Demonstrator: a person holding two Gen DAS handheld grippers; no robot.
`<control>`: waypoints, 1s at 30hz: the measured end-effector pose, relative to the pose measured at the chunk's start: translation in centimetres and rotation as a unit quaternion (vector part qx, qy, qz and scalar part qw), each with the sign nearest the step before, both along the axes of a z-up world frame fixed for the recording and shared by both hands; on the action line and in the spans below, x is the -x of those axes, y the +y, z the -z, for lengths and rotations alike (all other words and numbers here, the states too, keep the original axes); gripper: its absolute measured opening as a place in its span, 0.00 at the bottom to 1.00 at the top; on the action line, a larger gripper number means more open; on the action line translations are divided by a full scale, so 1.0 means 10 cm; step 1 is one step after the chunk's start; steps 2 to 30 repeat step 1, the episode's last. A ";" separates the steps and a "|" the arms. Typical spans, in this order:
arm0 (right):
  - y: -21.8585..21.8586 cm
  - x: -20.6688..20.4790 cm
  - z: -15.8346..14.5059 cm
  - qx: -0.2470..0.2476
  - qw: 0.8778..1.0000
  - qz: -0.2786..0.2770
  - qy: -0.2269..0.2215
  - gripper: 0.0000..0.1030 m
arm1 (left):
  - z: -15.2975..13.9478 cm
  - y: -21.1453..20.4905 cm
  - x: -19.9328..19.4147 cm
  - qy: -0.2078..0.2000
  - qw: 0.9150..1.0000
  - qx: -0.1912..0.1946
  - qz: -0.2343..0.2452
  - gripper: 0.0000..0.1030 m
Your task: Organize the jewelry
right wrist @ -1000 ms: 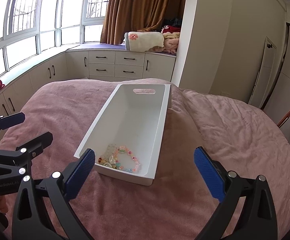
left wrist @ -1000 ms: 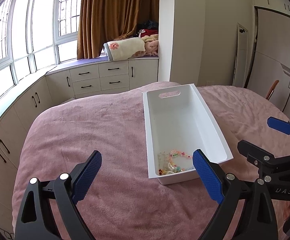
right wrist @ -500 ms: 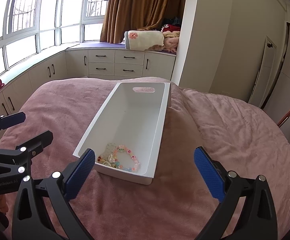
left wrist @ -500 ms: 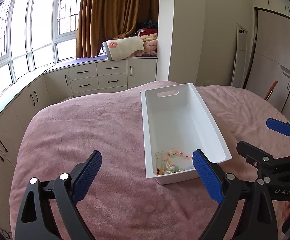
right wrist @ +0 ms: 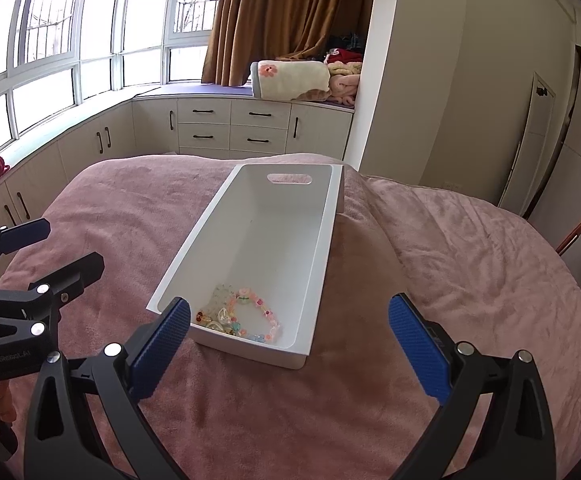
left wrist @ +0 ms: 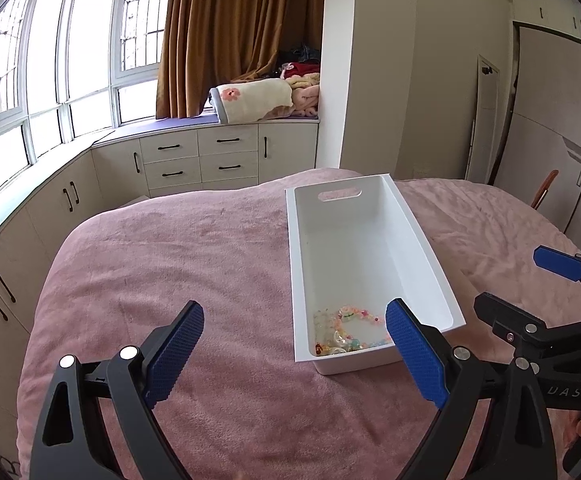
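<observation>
A long white bin (left wrist: 366, 216) (right wrist: 274, 208) with a handle slot lies on the pink bedspread. Several beaded bracelets (left wrist: 348, 330) (right wrist: 242, 314) in pink and pastel colours lie heaped at its near end. My left gripper (left wrist: 294, 350) is open and empty, held above the bed just in front of the bin's near left corner. My right gripper (right wrist: 290, 342) is open and empty, held in front of the bin's near end. Each gripper also shows in the other's view: the right one (left wrist: 546, 292), the left one (right wrist: 30, 256).
The bed is covered by a pink blanket (left wrist: 170, 272) (right wrist: 450, 280). Beyond it are cream cabinets with drawers (left wrist: 202, 160), a window bench with folded blankets (right wrist: 294, 80), brown curtains and wardrobe doors (left wrist: 550, 140) on the right.
Both views have tilted slightly upward, so the bin sits a little lower and nearer in frame. Both grippers stay open and empty.
</observation>
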State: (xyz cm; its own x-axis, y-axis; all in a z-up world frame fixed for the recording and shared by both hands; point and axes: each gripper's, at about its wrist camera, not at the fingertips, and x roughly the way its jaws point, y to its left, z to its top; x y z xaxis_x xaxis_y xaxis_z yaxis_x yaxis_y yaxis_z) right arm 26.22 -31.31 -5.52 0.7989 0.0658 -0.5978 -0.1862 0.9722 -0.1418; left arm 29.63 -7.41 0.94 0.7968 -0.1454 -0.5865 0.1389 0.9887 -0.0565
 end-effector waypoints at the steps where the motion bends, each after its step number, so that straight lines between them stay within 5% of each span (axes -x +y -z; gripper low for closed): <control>1: 0.01 0.00 0.00 0.001 1.000 0.000 0.000 0.95 | 0.00 -0.01 0.00 -0.001 1.000 -0.002 0.002 0.91; 30: 0.01 0.00 0.00 0.001 1.000 0.000 0.000 0.95 | 0.00 -0.01 0.00 -0.001 1.000 -0.002 0.002 0.91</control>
